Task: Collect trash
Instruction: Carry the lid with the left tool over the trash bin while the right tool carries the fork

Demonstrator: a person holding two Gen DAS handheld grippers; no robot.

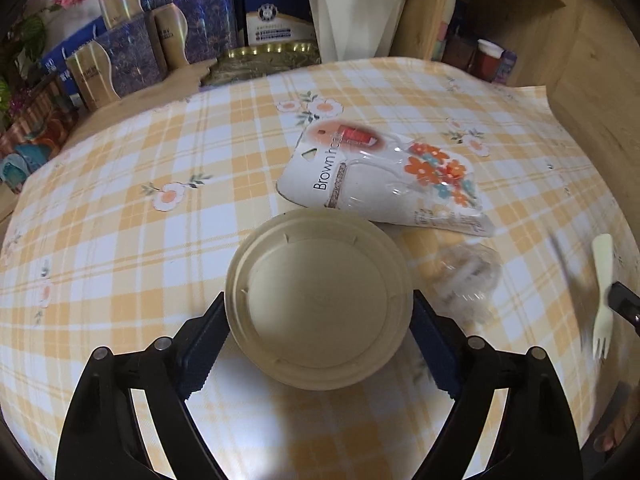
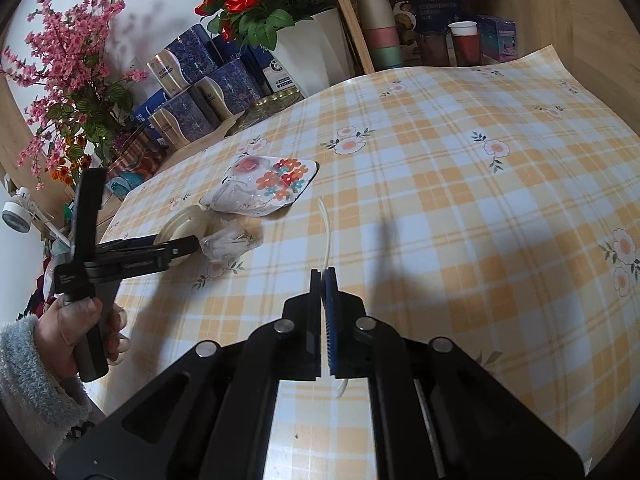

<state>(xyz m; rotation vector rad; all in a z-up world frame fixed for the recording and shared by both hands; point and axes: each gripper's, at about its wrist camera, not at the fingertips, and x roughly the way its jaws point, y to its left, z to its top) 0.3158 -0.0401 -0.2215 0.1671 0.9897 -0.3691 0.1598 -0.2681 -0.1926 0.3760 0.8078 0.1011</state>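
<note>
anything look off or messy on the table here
Nothing spilled or broken. Loose trash lies about: a crumpled clear wrapper and an opened blister pack. The tablecloth's far right corner curls up off the table.

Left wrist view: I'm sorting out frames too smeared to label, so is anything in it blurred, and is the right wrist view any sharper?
Left wrist view: the fork at the right edge is streaked by motion blur, while the beige lid and the package stay crisp. Right wrist view: sharp overall; the fork is seen edge-on, and fisheye distortion bows the tablecloth.
</note>
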